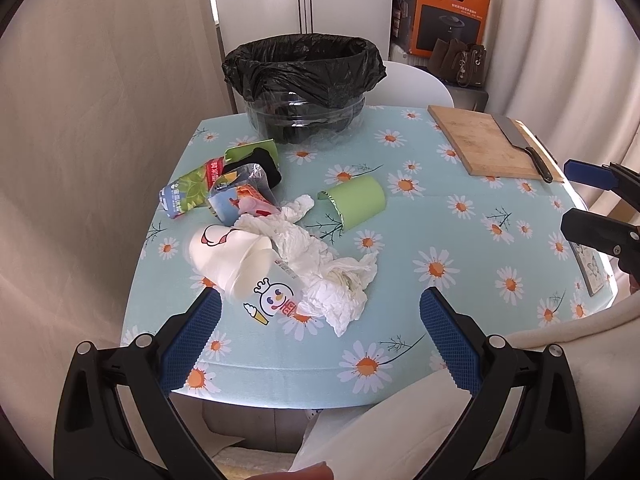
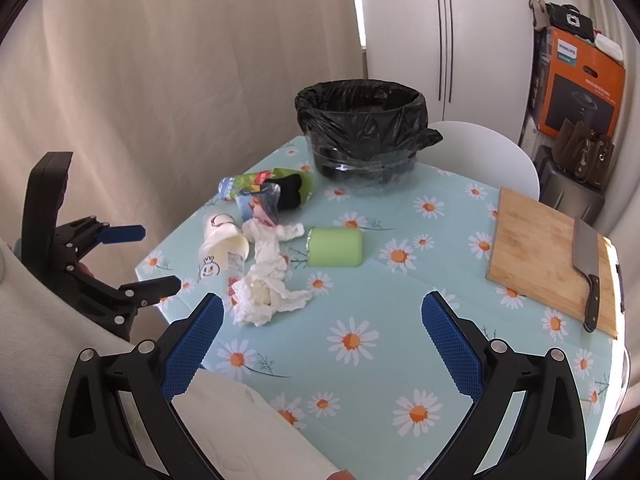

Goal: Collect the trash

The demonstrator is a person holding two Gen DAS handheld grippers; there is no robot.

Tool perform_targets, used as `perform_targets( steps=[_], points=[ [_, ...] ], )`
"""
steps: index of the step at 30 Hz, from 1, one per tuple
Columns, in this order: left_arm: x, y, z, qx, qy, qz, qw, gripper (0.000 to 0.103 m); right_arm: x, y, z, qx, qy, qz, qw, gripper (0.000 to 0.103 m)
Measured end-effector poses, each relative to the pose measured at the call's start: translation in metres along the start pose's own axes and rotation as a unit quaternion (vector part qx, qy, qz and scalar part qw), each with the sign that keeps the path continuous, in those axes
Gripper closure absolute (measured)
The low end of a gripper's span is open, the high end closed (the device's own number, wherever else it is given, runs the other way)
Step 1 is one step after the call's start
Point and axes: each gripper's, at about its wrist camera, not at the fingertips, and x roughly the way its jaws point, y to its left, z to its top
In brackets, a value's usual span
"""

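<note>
Both grippers hang open over the daisy-print table, trash heaped ahead of them.

The left gripper [image 1: 320, 316] has its jaws spread wide and holds nothing; the crumpled white tissue [image 1: 320, 264] and the tipped white paper cups [image 1: 230, 256] lie just ahead of and between its blue pads, the cups close to the left pad. Beyond them sit the snack wrappers [image 1: 208, 190], a black sock [image 1: 260, 164] and a green cup on its side [image 1: 356, 202]. The bin lined with a black bag [image 1: 304, 68] stands at the table's [image 1: 440, 240] far edge. The right gripper [image 2: 322, 316] is likewise wide open and empty, the tissue near its left pad. A cleaver [image 2: 585, 264] rests on the wooden cutting board [image 2: 536, 256] to the right.
</note>
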Motion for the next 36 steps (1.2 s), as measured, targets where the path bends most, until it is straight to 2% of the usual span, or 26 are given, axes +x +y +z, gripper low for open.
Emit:
perform_targets(
  steps=[15,20,26,31,36],
  points=[
    [0.002,-0.002,-0.007,-0.037,0.018,0.006,0.9991,0.006,0.012,-0.009,0.007,-0.012,0.031,0.049,0.998,0.008],
    [0.004,-0.001,-0.012,-0.083,0.006,-0.013,0.9965,0.006,0.017,-0.017,0.013,-0.032,0.034,0.060,0.997,0.008],
    [0.013,-0.009,-0.025,-0.110,0.000,0.021,0.9937,0.006,0.030,-0.024,0.015,-0.087,0.057,0.085,0.991,0.008],
    [0.020,-0.008,-0.040,-0.128,0.011,0.051,0.9905,0.006,0.041,-0.027,0.011,-0.132,0.072,0.104,0.983,0.008],
    [0.024,0.002,-0.048,-0.141,0.014,0.064,0.9879,0.006,0.058,-0.028,0.012,-0.140,0.082,0.115,0.980,0.008]
  ],
)
